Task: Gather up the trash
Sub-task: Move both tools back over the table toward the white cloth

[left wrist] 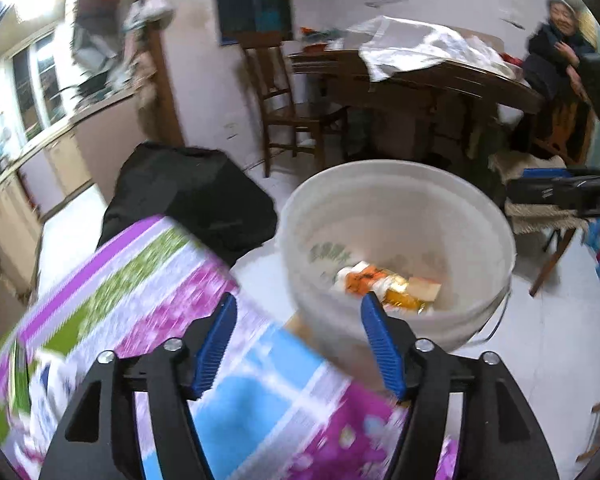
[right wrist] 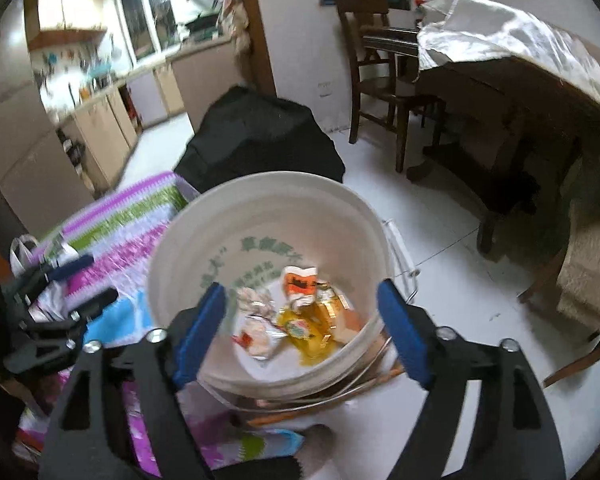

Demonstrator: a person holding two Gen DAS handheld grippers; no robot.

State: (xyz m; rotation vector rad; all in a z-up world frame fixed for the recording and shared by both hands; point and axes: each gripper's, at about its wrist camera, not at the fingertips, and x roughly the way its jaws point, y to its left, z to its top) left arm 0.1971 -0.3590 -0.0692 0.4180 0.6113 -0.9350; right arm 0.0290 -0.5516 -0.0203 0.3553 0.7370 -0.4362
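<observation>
Left tongs [left wrist: 298,344]: blue ribbed pads stand wide apart with nothing between them, held above the patterned purple, green and blue cloth [left wrist: 148,300] and pointing toward the near rim of the white plastic bucket [left wrist: 396,200]. Right tongs [right wrist: 302,334]: blue pads likewise wide apart and gripping nothing, held directly over the bucket's mouth, so that the pads frame its interior. The bucket stands on the white tiled floor [right wrist: 452,248], just beside the edge of the patterned cloth, with a thin wire handle [right wrist: 404,256] hanging down its outer side. The trash lies at the bottom of the bucket: an orange and white wrapper [right wrist: 300,282], a yellow foil packet [right wrist: 312,328] and crumpled silvery wrappers [right wrist: 256,332], heaped together and touching. Green printed lettering shows on the bucket's inner wall. Behind the bucket sits a black fabric bag [right wrist: 260,140]. Farther back are a dark wooden chair [right wrist: 376,76] and a dark wooden dining tabletop [right wrist: 540,92] partly covered by a white sheet [right wrist: 500,28]. A seated person in dark clothing [left wrist: 556,56] is visible at the far side of that tabletop in the left view. Both views are motion-blurred.
</observation>
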